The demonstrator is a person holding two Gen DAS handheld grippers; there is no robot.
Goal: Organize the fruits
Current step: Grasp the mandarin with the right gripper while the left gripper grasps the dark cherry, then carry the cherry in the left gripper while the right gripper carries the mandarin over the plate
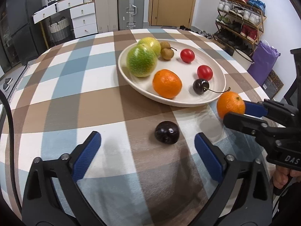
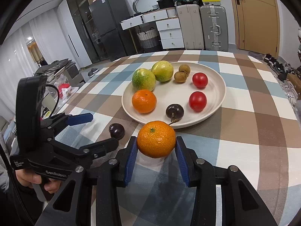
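A cream plate (image 1: 216,67) (image 2: 216,75) holds two green fruits (image 1: 142,63), two brown longans (image 1: 166,53), two red tomatoes (image 1: 205,72), an orange (image 1: 167,83) and a dark cherry (image 1: 201,86). My right gripper (image 2: 156,144) is shut on a second orange (image 2: 156,139) (image 1: 231,104), held just off the plate's near rim. A loose dark cherry (image 1: 167,132) (image 2: 116,130) lies on the checked cloth. My left gripper (image 1: 147,141) is open, its pads either side of and just short of that cherry.
The round table (image 1: 75,94) has a blue, brown and white checked cloth. Beyond its far edge stand suitcases (image 1: 131,9), white drawers (image 1: 82,18) and a shoe rack (image 1: 242,18). A purple bag (image 1: 263,58) sits at the right.
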